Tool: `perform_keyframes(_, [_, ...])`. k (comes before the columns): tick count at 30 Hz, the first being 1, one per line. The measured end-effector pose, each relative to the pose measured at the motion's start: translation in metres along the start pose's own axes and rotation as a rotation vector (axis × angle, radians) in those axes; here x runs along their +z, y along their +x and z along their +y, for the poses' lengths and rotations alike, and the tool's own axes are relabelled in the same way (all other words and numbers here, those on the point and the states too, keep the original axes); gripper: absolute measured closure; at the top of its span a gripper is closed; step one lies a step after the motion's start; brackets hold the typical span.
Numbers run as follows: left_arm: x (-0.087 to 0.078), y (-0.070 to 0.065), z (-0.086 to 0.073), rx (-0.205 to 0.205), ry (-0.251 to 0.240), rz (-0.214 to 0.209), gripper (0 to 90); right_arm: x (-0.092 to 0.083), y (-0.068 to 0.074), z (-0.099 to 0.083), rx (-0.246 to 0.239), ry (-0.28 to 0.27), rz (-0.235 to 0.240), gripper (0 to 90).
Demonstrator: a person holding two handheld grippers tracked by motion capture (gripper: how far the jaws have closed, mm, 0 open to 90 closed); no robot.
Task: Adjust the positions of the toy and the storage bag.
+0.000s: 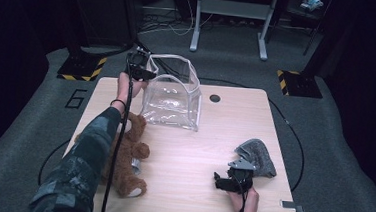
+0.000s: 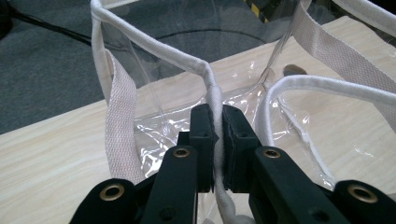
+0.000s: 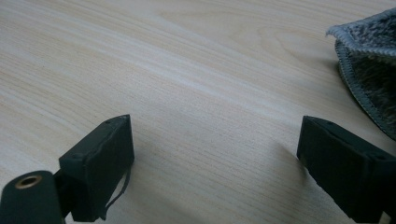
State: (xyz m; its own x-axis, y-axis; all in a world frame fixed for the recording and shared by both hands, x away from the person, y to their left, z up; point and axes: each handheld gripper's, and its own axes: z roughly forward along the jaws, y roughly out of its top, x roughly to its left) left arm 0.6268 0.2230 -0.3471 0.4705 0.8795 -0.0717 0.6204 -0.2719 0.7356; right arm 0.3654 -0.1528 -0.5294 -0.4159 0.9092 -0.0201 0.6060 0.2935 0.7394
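1. At the far left corner of the table (image 1: 214,138), my left gripper (image 2: 215,140) is clamped on the white corded rim of the clear bag (image 1: 172,97); the jaws stand narrow, pressing the cord from both sides.
2. The bag stands upright on the table's far left part, mouth up, its two woven straps hanging from the rim. I take it as my landmark.
3. Nearer to me than the bag and a little to its left lies the brown teddy bear (image 1: 130,157), partly under my left sleeve.
4. Well apart from the bag, toward the near right corner, my right gripper (image 1: 227,181) rests low over the bare wood with its jaws wide and nothing between them. The grey cloth (image 1: 258,156) lies just beside it, on the side away from the bag.
5. I judge the step in hand to be holding the bag's mouth open for packing. Next, I'd turn the right gripper toward the cloth, pinch a fold, and carry it across to the bag.
6. Materials: the bag is glossy, floppy plastic with soft piping; the bear is plush; the cloth is fuzzy with a stitched hem; the tabletop is pale wood grain.
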Motion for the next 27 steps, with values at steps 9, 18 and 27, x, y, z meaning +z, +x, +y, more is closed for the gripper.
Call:
perform_keyframes(9, [0.007, -0.024, 0.005, 0.031, 0.007, -0.045, 83.5, 0.000, 0.000, 0.000, 0.001, 0.003, 0.003, 10.1])
perform_keyframes(18, [0.010, -0.045, 0.006, 0.060, 0.001, -0.100, 83.4, 0.000, -0.001, 0.000, -0.003, 0.007, 0.006, 10.1])
perform_keyframes(27, [0.003, -0.053, 0.000, 0.063, -0.009, -0.147, 83.1, 0.000, 0.000, 0.000, 0.001, 0.002, 0.003, 10.1])
